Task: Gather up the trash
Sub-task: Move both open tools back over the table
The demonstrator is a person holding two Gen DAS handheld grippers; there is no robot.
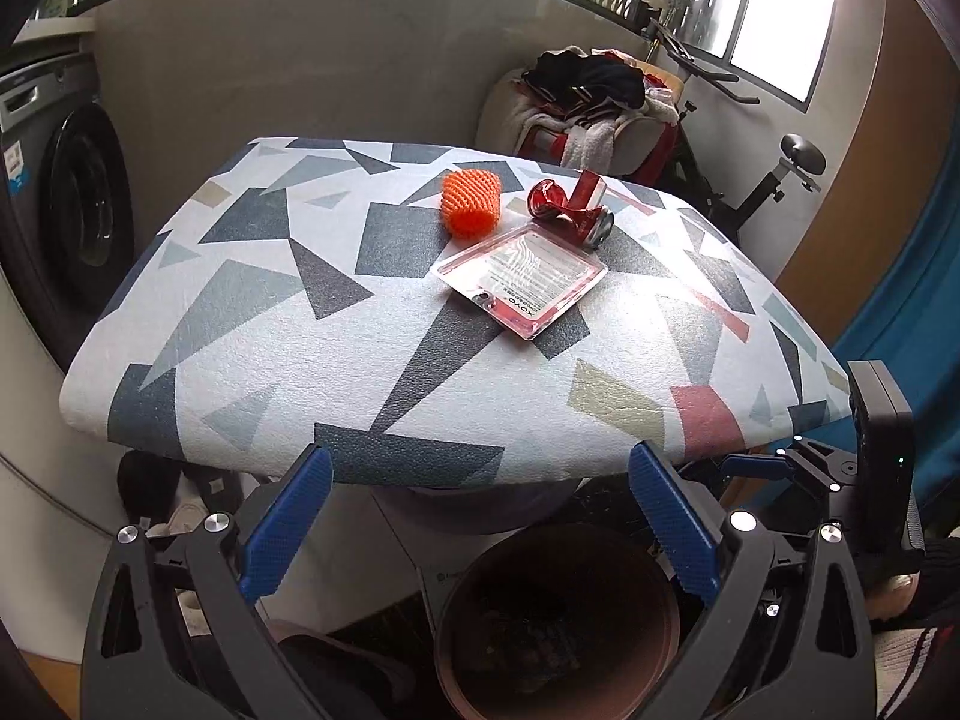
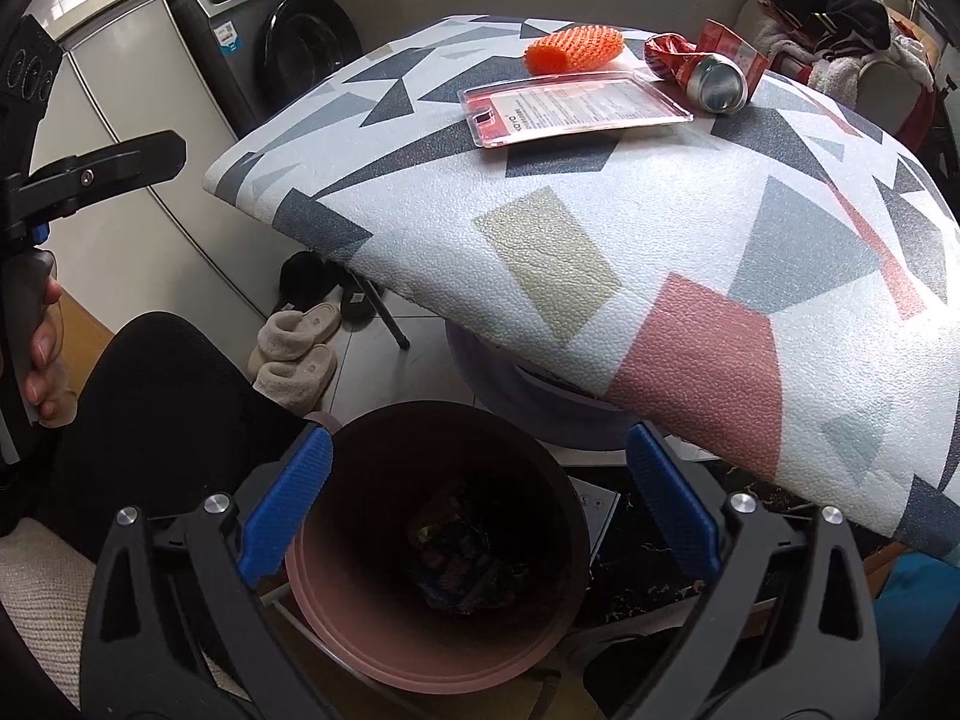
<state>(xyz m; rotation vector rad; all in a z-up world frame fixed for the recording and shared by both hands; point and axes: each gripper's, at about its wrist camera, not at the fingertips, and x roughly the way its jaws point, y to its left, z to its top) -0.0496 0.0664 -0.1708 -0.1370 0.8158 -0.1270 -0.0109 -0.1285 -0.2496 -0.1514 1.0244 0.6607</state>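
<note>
On the patterned table [image 1: 252,324] [image 2: 690,222] lie an orange foam net [image 1: 471,202] [image 2: 573,48], a clear red-edged plastic package [image 1: 521,279] [image 2: 573,108], a crushed red can [image 1: 570,213] [image 2: 705,72] and a red carton [image 2: 732,45]. A brown bin [image 1: 558,630] [image 2: 438,552] with some trash inside stands on the floor below the table's near edge. My left gripper [image 1: 480,516] is open and empty at the table's near edge, above the bin. My right gripper [image 2: 480,510] is open and empty over the bin's mouth.
A washing machine [image 1: 66,210] [image 2: 288,42] stands at the left. Slippers [image 2: 294,354] lie on the floor under the table. A chair piled with clothes [image 1: 594,102] and an exercise bike [image 1: 774,180] stand behind the table. The other gripper shows at the left of the right wrist view [image 2: 90,180].
</note>
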